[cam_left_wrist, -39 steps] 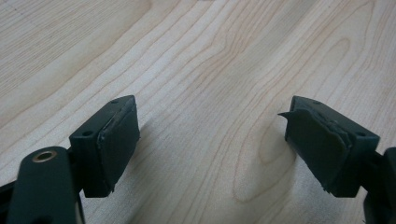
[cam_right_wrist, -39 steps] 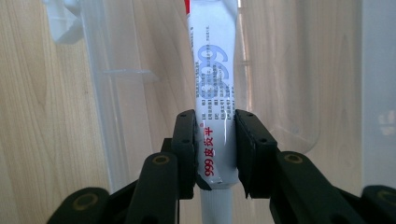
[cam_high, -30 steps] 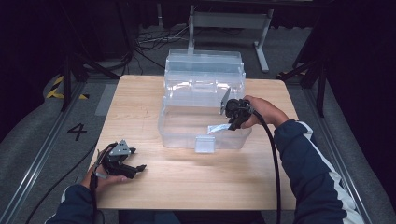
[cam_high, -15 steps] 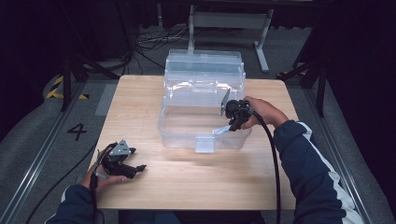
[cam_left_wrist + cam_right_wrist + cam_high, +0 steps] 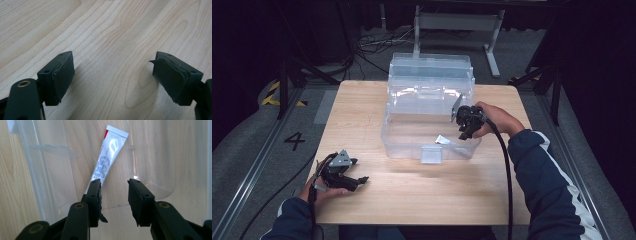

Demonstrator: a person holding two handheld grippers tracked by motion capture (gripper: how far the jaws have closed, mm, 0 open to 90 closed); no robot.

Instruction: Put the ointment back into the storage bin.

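Wood-grain table [image 5: 422, 200] on grey floor, dark room. Tube [image 5: 106, 157] lies in clear bin [image 5: 402, 135]; right gripper [image 5: 113, 195] above it, jaws just opening, empty. Left gripper [image 5: 112, 77] wide, empty, near table's front-left edge.

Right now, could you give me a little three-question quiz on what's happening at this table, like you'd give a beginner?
1. True or false: the tube lies inside the clear plastic box.
2. Which gripper hovers over the box? A) the left gripper B) the right gripper
3. Fill in: the left gripper rests low over the bare wooden ____, with nothing between its jaws.

Key
1. True. The tube lies on the box's floor, past the right gripper's jaws, which have just been opening and hold nothing between them.
2. B. It hangs over the box's right end.
3. Table. Its jaws stand wide apart.
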